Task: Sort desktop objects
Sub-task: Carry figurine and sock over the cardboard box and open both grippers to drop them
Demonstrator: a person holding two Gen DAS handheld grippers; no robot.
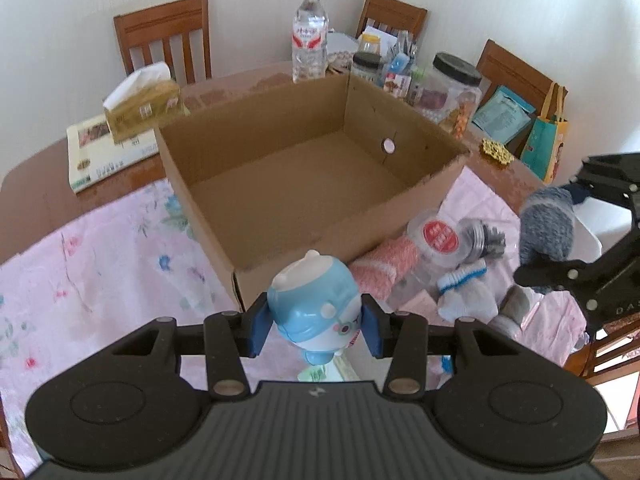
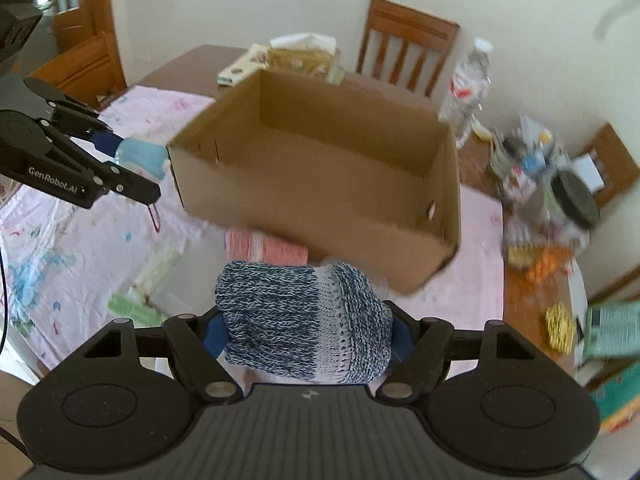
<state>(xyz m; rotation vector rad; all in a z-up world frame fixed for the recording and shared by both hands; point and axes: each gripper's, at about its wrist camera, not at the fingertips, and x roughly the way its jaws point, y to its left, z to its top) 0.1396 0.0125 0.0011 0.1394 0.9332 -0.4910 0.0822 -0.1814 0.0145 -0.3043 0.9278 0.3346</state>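
Observation:
My left gripper [image 1: 314, 326] is shut on a light-blue and white toy figure [image 1: 316, 300], held above the pink cloth just in front of the near wall of an open cardboard box [image 1: 200, 208]. The box has nothing inside. My right gripper [image 2: 306, 332] is shut on a rolled blue-and-white knitted sock [image 2: 296, 316], held above the cloth before the box's [image 2: 320, 204] near wall. In the left wrist view the right gripper [image 1: 560, 232] with the sock [image 1: 546, 224] hangs at the right. In the right wrist view the left gripper [image 2: 136, 162] with the toy [image 2: 140, 156] shows at the left.
On the cloth beside the box lie a pink sock [image 1: 384, 268], a white sock with blue stripes [image 1: 464, 284], a clear jar with a red lid [image 1: 438, 236] and a small metal-lidded jar [image 1: 480, 236]. Behind stand a water bottle [image 1: 310, 36], a tissue pack [image 1: 140, 104], jars and wooden chairs [image 1: 164, 36].

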